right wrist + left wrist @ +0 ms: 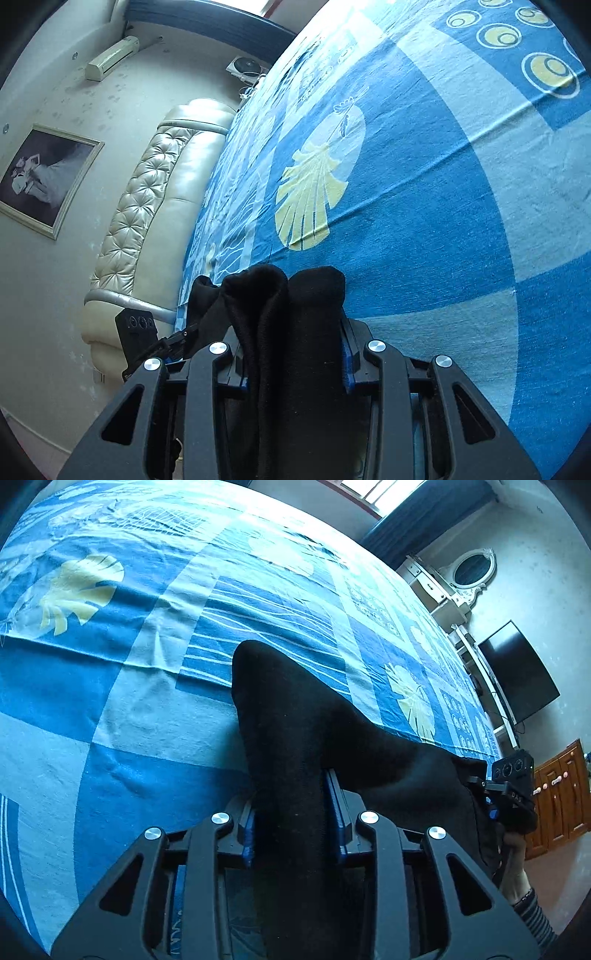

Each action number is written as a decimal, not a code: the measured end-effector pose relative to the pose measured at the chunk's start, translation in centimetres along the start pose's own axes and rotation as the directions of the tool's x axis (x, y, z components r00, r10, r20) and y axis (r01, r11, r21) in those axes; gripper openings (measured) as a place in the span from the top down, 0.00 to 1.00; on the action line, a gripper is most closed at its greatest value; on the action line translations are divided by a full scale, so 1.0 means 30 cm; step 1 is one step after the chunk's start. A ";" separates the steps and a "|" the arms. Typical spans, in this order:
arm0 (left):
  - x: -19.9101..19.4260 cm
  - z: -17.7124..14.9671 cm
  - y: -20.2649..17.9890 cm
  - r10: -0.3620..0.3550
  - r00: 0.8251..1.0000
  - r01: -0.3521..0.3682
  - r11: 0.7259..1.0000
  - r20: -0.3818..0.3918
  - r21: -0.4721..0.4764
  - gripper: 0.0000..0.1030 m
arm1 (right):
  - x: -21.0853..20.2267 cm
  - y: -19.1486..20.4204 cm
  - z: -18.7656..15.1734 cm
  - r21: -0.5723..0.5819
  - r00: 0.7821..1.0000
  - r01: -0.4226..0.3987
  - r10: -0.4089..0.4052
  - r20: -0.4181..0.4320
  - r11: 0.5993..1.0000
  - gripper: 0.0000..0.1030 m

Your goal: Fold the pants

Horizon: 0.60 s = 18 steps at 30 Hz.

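Observation:
The black pants (295, 716) hang bunched between both grippers above a blue patterned bed sheet (110, 686). My left gripper (295, 812) is shut on a thick fold of the pants, which stretch right to the other gripper (513, 790). In the right wrist view my right gripper (291, 354) is shut on a doubled-over fold of the pants (288, 295), held above the sheet (424, 206). The left gripper (140, 332) shows at the left, with black cloth running to it.
A padded cream headboard (162, 192) and a framed picture (44, 177) are left of the bed. A dressing table with an oval mirror (472, 568), a dark screen (517, 672) and a wooden cabinet (561, 794) stand beyond the bed's right edge.

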State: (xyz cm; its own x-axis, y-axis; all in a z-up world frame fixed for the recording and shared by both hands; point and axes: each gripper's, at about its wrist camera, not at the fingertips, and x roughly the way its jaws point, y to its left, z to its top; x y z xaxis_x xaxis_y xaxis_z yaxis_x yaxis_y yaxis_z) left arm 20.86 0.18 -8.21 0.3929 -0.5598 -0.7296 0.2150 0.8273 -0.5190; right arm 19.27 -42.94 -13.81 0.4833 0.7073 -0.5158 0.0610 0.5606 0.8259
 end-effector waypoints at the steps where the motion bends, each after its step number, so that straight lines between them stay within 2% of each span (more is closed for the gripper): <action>1: 0.000 -0.001 0.001 0.000 1.000 0.000 1.000 0.001 0.003 0.70 | 0.000 0.003 -0.001 -0.001 1.000 -0.002 0.002 0.002 1.000 0.66; 11: 0.001 -0.005 0.000 0.003 1.000 -0.003 1.000 0.002 0.011 0.68 | -0.007 -0.016 -0.002 0.018 1.000 -0.030 0.030 0.008 0.999 0.64; 14: -0.011 -0.008 -0.001 0.011 1.000 -0.011 1.000 0.006 0.008 0.59 | -0.015 -0.009 -0.007 0.032 0.999 -0.045 0.045 0.015 0.998 0.57; 17: -0.047 -0.022 0.002 -0.004 1.000 0.004 1.000 0.011 -0.008 0.50 | -0.045 0.000 -0.027 0.046 0.998 -0.055 0.054 0.024 0.997 0.46; 18: -0.062 -0.030 0.002 -0.009 1.000 0.010 1.000 0.009 -0.013 0.43 | -0.060 0.002 -0.037 0.055 0.998 -0.062 0.061 0.026 0.997 0.40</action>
State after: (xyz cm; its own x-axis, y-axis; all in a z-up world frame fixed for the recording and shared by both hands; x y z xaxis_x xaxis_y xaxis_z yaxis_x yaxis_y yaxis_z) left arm 19.35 1.24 -7.29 0.3991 -0.5671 -0.7205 0.2070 0.8212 -0.5318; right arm 17.43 -43.70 -13.09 0.5085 0.7287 -0.4588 0.0785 0.4913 0.8674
